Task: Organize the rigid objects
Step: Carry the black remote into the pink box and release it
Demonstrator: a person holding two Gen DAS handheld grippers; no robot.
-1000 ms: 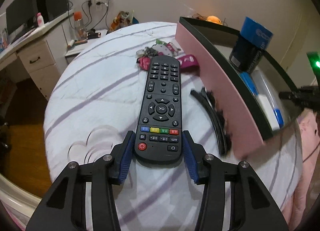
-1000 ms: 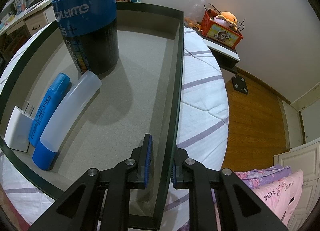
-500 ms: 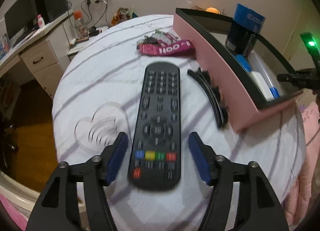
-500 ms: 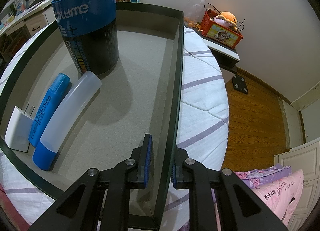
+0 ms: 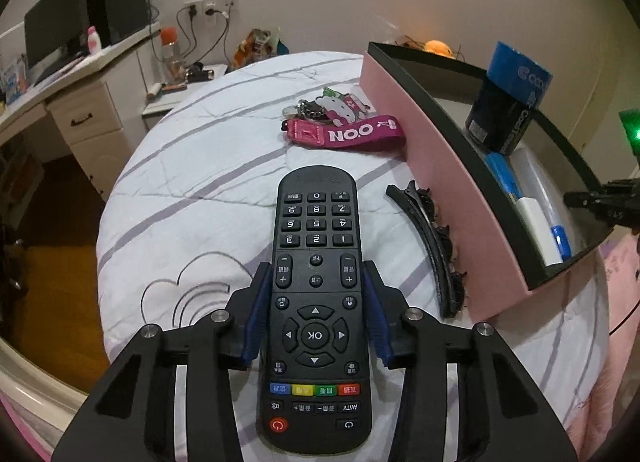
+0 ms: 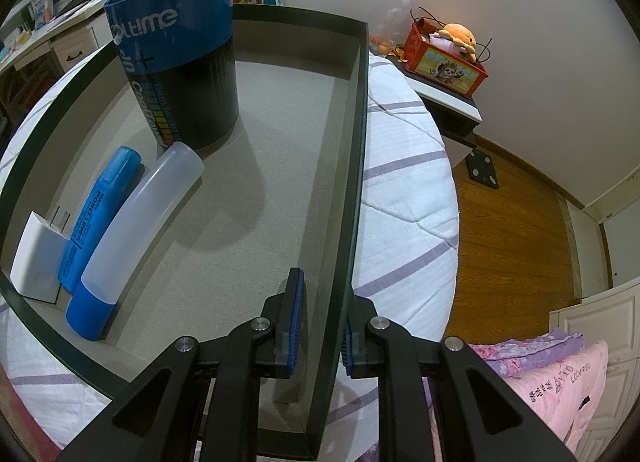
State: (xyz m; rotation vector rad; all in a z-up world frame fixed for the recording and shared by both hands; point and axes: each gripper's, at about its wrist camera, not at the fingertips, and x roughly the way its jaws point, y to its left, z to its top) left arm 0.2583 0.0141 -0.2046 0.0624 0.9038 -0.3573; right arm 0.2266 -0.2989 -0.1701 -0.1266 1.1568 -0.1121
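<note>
Remote [image 5: 316,302] sits pinched in left tool [image 5: 316,314]; right tool [image 6: 320,322] clamps box wall [image 6: 340,262].

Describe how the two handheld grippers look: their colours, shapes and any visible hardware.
Both are alike. The left gripper has a matte black frame with triangular cut-outs, round silver bolts at the joints, and two fingers lined with blue ribbed pads. The right gripper shows the same black frame, silver bolts and blue pads. No cables or markings show on either.
</note>
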